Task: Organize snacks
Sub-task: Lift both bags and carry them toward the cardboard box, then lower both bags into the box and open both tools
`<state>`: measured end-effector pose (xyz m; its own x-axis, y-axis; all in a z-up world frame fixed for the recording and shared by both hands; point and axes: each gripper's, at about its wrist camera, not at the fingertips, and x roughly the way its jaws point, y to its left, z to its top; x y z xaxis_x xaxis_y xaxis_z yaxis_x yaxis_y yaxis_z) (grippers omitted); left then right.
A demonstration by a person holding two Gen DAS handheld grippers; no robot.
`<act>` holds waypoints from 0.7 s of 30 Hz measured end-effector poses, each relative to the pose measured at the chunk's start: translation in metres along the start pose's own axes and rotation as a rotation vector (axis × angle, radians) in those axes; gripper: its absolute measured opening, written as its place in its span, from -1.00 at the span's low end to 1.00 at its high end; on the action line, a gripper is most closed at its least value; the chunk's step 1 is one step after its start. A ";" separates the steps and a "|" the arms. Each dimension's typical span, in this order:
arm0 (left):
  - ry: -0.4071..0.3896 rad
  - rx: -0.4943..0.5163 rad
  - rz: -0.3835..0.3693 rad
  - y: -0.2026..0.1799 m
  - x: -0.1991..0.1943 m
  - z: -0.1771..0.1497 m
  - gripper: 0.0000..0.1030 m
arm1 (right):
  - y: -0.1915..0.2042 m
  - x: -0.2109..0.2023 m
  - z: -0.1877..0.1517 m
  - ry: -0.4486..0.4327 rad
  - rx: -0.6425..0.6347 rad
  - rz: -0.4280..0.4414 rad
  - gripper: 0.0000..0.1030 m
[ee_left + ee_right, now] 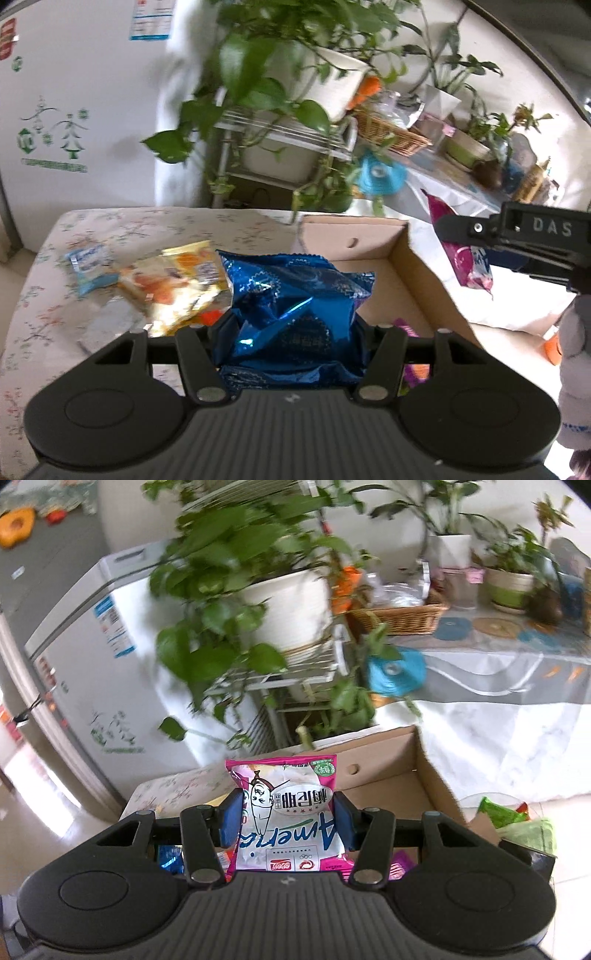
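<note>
My left gripper point(295, 332) is shut on a crinkled blue foil snack bag point(295, 295), held above the table beside an open cardboard box point(373, 236). My right gripper point(288, 819) is shut on a pink and white snack bag point(288, 812), held upright over the same box point(384, 771). In the left wrist view the right gripper point(461, 229) shows at the right with that pink bag point(465, 258) hanging from it. A yellow-orange snack pack point(173, 284) and a small light blue packet point(90, 266) lie on the floral tablecloth point(44, 314). A purple packet point(406, 328) lies in the box.
A big potted plant point(332, 77) on a white wire rack stands behind the table. A white chest freezer point(92, 646) is at the left. A side table with a wicker basket point(402, 616) and more pots point(509, 587) is at the back right. Green packets point(498, 812) lie right of the box.
</note>
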<state>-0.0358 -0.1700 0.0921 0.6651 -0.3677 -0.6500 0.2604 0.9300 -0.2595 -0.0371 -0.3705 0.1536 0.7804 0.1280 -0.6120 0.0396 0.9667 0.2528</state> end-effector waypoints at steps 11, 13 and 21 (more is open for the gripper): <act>0.059 -0.018 -0.109 -0.036 0.036 -0.007 0.14 | -0.034 0.009 0.004 0.021 0.158 -0.095 0.12; 0.072 -0.019 -0.126 -0.041 0.041 -0.010 0.14 | -0.038 0.009 0.004 0.022 0.184 -0.112 0.12; 0.141 -0.039 -0.201 -0.054 0.064 -0.022 0.14 | -0.053 0.012 0.001 0.035 0.267 -0.171 0.12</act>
<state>-0.0229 -0.2441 0.0490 0.4975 -0.5444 -0.6754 0.3485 0.8384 -0.4190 -0.0291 -0.4206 0.1336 0.7264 -0.0190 -0.6870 0.3340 0.8834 0.3288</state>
